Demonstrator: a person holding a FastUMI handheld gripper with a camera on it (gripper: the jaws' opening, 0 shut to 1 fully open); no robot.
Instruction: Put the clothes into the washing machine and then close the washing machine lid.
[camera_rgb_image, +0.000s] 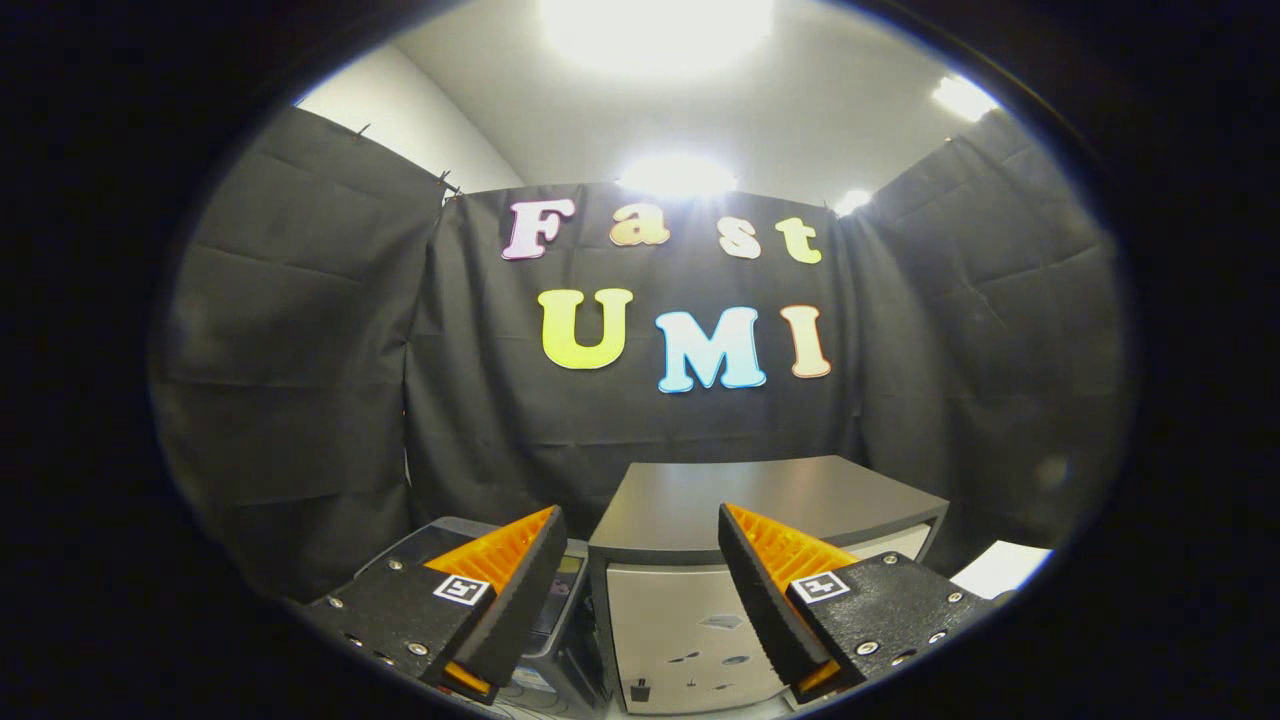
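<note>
Boxy washing machine (700, 560), dark flat lid closed, pale front, just beyond the parted tongs (640, 570)

Black cloth walls (300, 350) closed in the booth on three sides, creased in a grid of fold lines. Above them showed a white ceiling (800, 120) with several bright lights (678, 178), the biggest glaring straight overhead. A box-like cabinet (690, 620) stood in the middle: dark flat top (760, 500), pale front panel with a few small dark marks. To its right lay a white sheet or panel (1000, 568), too cut off to identify. White wall (400, 120) visible above the left cloth.
</note>
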